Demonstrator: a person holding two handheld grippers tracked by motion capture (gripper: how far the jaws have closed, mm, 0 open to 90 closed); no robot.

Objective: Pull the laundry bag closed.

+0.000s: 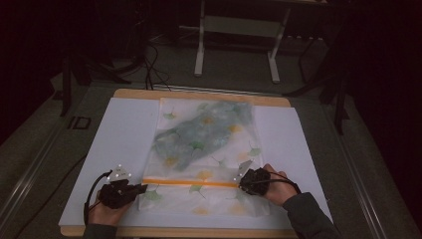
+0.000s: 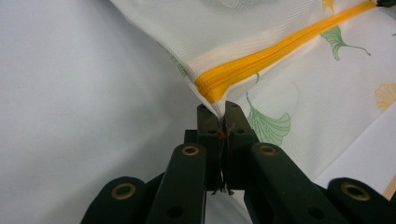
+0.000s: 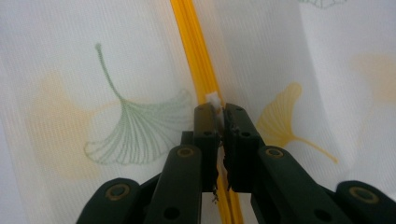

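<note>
here, each line told one part of the scene.
bag: a white mesh bag printed with green and yellow leaves lay flat along the middle of the table, its near end by the person's hands.
contents: a blue-green mass showed through the mesh in the far half; what it was could not be told.
zip: an orange zip ran across the bag near its near end, from one gripper to the other.
left gripper: the left gripper sat at the zip's left end, jaws pressed together on the bag's corner; in the left gripper view the fabric rose from between the tips where the zip ended.
right gripper: the right gripper sat at the zip's right end, jaws narrow and clamped on a small white tab on the zip, mesh spread on both sides.
hands: a hand held the left tool near the table's near edge; a sleeved hand held the right one.
table: a wooden top under a white sheet, the bag lying on the sheet.
beyond: a white frame stood on the floor past the far edge.
</note>
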